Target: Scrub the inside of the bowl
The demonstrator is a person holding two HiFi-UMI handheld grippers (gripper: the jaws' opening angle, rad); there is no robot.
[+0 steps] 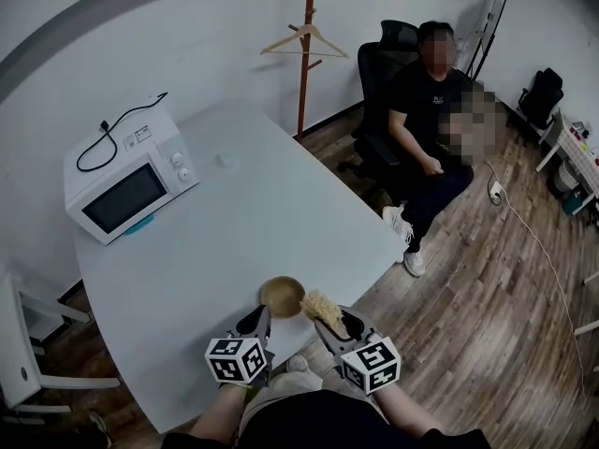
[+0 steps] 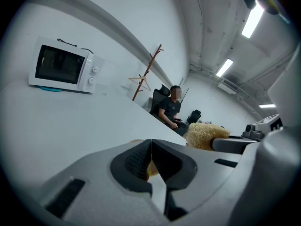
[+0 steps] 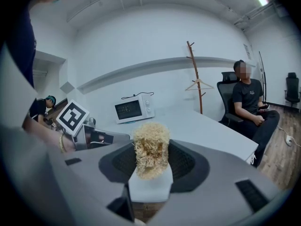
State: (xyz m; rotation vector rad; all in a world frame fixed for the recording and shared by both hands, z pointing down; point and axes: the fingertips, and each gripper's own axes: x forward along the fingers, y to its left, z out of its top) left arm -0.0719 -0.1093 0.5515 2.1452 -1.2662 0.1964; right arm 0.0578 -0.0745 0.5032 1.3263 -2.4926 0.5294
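Where the white table (image 1: 234, 223) came nearest the wearer, we logged these items:

- Bowl (image 1: 282, 295): wooden, round, upright on the table by its near edge.
- Left gripper (image 1: 261, 312): jaws drawn together, tips at the bowl's near-left rim. A tan sliver showed behind them in the left gripper view. We could not tell whether the rim was pinched.
- Right gripper (image 3: 150, 161): jaws clamped on a scrubber (image 3: 150, 147), a pale fibrous tuft on a white block. The tuft was just beside the bowl's right rim and outside the bowl.
- Microwave (image 1: 126, 185): white, on the table's far left.
- Coat stand (image 1: 306, 45): wooden, beyond the table, carrying one hanger.
- Person (image 1: 426, 129): seated in a black chair.
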